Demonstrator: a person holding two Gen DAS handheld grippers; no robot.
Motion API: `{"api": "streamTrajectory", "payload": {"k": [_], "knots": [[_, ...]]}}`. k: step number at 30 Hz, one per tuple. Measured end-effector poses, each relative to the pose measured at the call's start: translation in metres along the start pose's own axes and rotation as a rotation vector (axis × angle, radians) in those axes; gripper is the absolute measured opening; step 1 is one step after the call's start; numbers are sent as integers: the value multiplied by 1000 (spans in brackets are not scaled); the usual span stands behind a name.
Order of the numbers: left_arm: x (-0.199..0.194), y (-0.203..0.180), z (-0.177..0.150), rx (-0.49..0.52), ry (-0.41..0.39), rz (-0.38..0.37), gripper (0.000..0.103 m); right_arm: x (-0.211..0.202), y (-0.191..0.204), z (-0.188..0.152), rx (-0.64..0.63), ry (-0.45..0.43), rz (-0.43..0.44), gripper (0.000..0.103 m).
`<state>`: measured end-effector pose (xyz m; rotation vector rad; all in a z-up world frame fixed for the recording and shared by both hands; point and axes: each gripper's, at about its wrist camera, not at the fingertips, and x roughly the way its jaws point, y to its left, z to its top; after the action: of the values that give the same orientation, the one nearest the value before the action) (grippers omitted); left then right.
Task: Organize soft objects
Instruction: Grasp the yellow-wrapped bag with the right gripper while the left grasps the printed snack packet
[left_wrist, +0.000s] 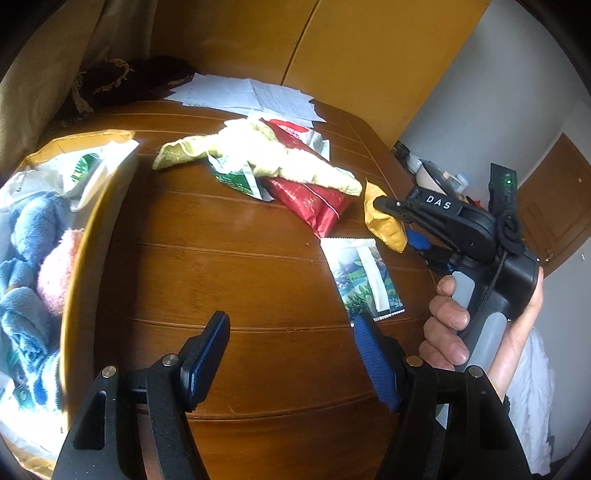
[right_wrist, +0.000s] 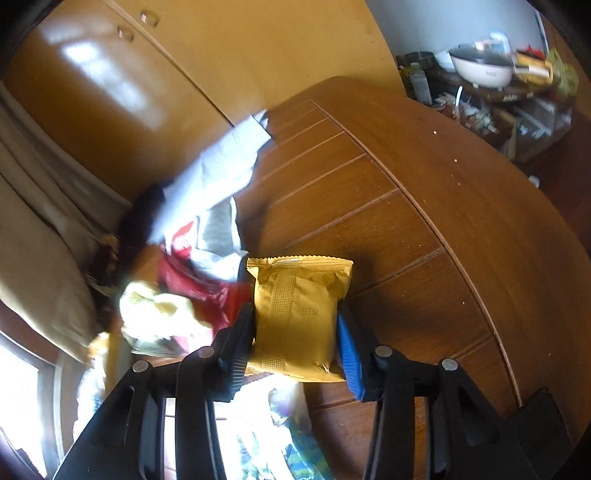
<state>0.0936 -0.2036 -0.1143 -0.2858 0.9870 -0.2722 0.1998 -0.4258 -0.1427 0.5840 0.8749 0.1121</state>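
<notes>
1. From the left wrist camera: the left gripper (left_wrist: 291, 354) hangs wide and empty over the bare wooden table (left_wrist: 229, 266), nothing between its blue pads. To its left sits a yellow-rimmed bin (left_wrist: 79, 258) already holding blue and pink towels (left_wrist: 40, 251) and some packets. Ahead lies a heap: a pale yellow cloth (left_wrist: 266, 151) draped over a red packet (left_wrist: 314, 203) and a green packet (left_wrist: 236, 181), with a printed sachet (left_wrist: 364, 280) lying near the left gripper's right finger. Off to the right, the right gripper (left_wrist: 388, 210), held in a hand (left_wrist: 465, 325), has a gold packet (left_wrist: 384, 221) at its tip.

2. From the right wrist camera: the right gripper (right_wrist: 295, 343) has its jaws drawn in against both sides of the gold packet (right_wrist: 295, 314), so I'd say it is gripped. The packet seems to sit low over the table (right_wrist: 424, 229); I cannot tell if it has cleared it.

3. My reading: the pick-up is in hand. Next would be lifting the packet and carrying it across to the bin without squeezing it out of the jaws.
</notes>
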Motion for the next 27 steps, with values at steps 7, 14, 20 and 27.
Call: {"api": "streamTrajectory", "payload": {"k": [7, 14, 20, 27], "knots": [[46, -23, 18, -15, 87, -65, 73, -24, -9, 0, 61, -87, 50, 42], [75, -43, 37, -36, 142, -110, 76, -44, -25, 3, 142, -151, 106, 42], [89, -61, 44, 26, 111, -73, 82, -57, -40, 2, 228, -221, 103, 42], [99, -79, 37, 186, 4, 125, 85, -59, -36, 2, 186, -212, 168, 42]]}}
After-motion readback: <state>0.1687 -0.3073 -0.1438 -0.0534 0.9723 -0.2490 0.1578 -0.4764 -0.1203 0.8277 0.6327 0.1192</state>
